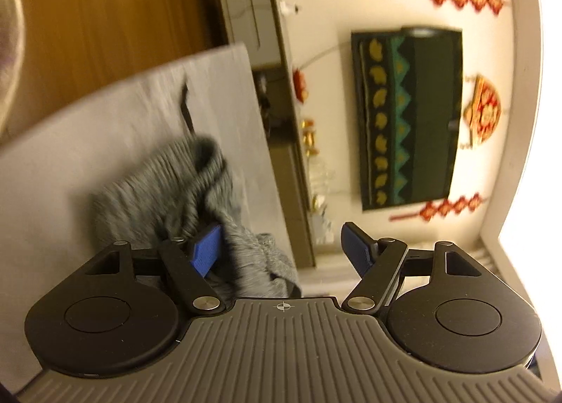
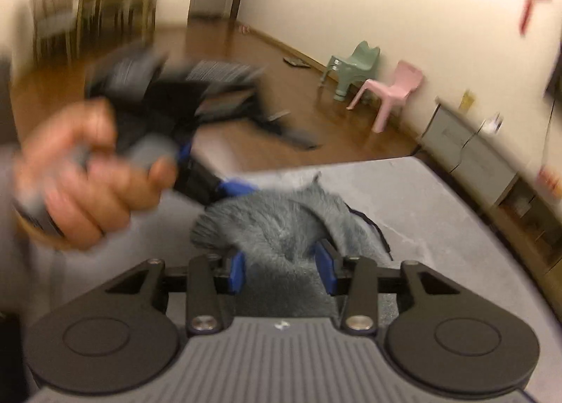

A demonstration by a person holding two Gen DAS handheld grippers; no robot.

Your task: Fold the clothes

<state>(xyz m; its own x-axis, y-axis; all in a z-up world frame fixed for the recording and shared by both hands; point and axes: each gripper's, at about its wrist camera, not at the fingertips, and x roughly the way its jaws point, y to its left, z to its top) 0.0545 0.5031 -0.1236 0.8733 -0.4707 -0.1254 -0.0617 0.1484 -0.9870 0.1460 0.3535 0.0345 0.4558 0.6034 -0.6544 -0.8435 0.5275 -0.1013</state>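
A grey fuzzy garment (image 1: 182, 192) lies bunched on the grey table (image 1: 70, 143); it also shows in the right wrist view (image 2: 281, 223). My left gripper (image 1: 281, 248) is open, rolled sideways, with its left blue pad against the garment's edge. It also appears in the right wrist view, held in a hand (image 2: 87, 174), blurred, at the garment's far left side. My right gripper (image 2: 282, 271) is open with the garment's near fold between its blue pads, not clamped. A dark strap (image 2: 372, 223) runs along the garment's right side.
The table's far edge (image 2: 316, 166) borders a wooden floor. A green chair (image 2: 354, 65) and a pink chair (image 2: 393, 90) stand by the wall. A low grey cabinet (image 2: 467, 153) runs along the right. A TV (image 1: 407, 115) hangs on the wall.
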